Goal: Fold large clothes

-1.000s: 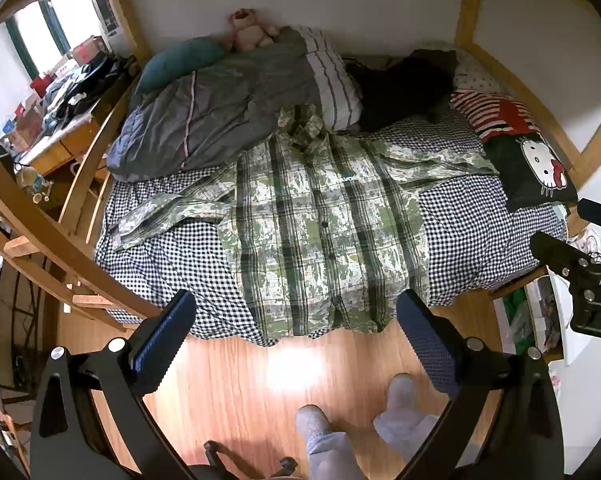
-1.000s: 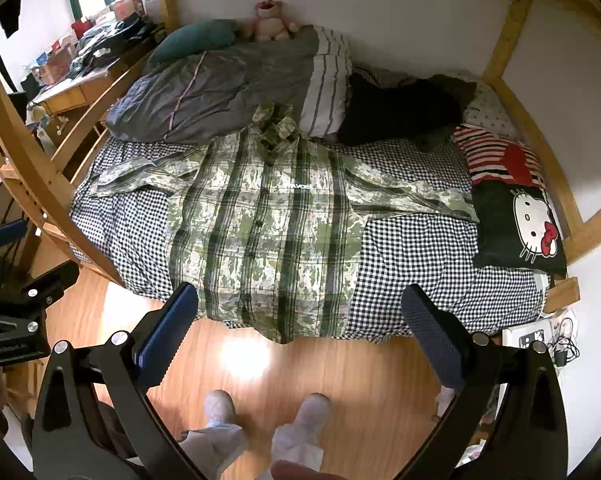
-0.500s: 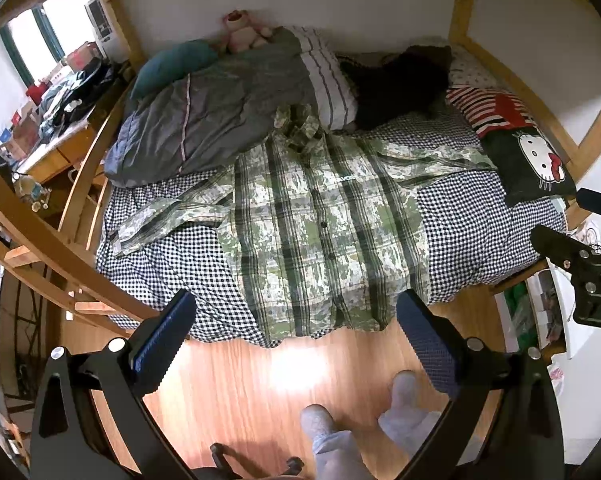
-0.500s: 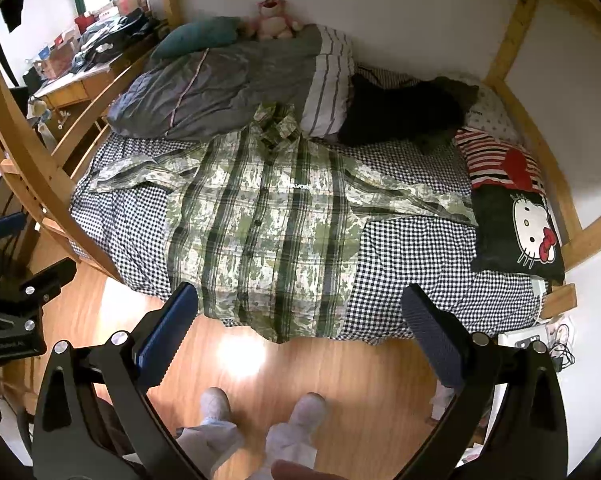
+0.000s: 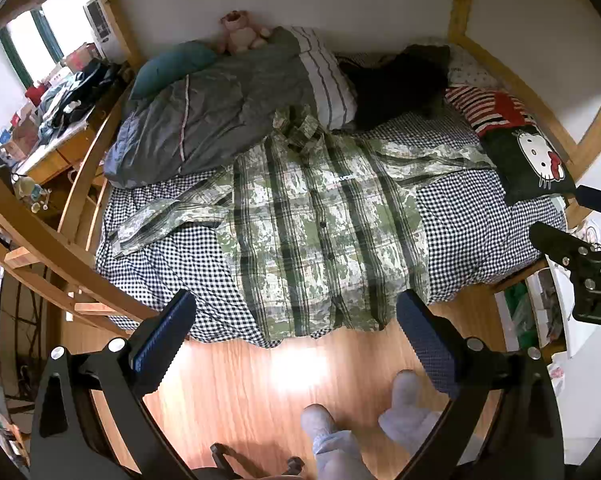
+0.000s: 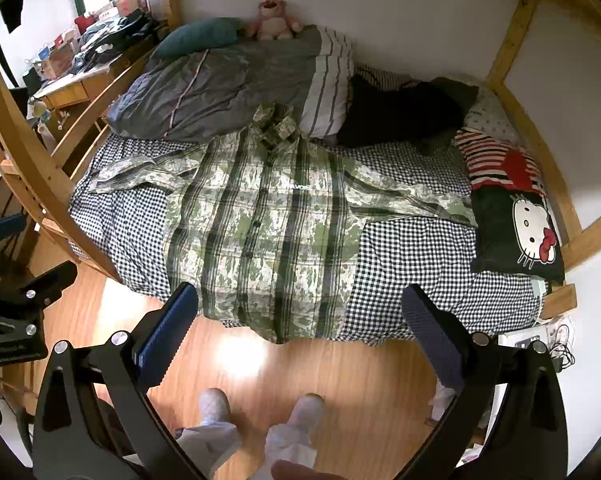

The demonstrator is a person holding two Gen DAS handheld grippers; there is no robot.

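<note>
A green plaid camouflage shirt [image 5: 320,224] lies spread flat, buttoned side up, on a black-and-white checked bed [image 5: 472,224], sleeves out to both sides, hem hanging over the near edge. It also shows in the right wrist view [image 6: 268,224]. My left gripper [image 5: 296,320] is open and empty, held above the wooden floor in front of the hem. My right gripper [image 6: 300,312] is open and empty, also in front of the bed's near edge. The right gripper also shows at the right edge of the left wrist view [image 5: 572,256].
A grey duvet [image 5: 220,108], a teal pillow [image 5: 172,68], a pink plush toy [image 5: 240,36], dark clothes [image 5: 396,84] and a Hello Kitty cushion [image 5: 532,160] lie on the bed. Wooden bed-frame posts [image 6: 32,152] stand at left. The person's feet [image 6: 260,408] are on the floor.
Both grippers have shifted slightly toward the bed; the shirt sits a little larger and lower in view. Nothing was grasped and the shirt has not moved.
</note>
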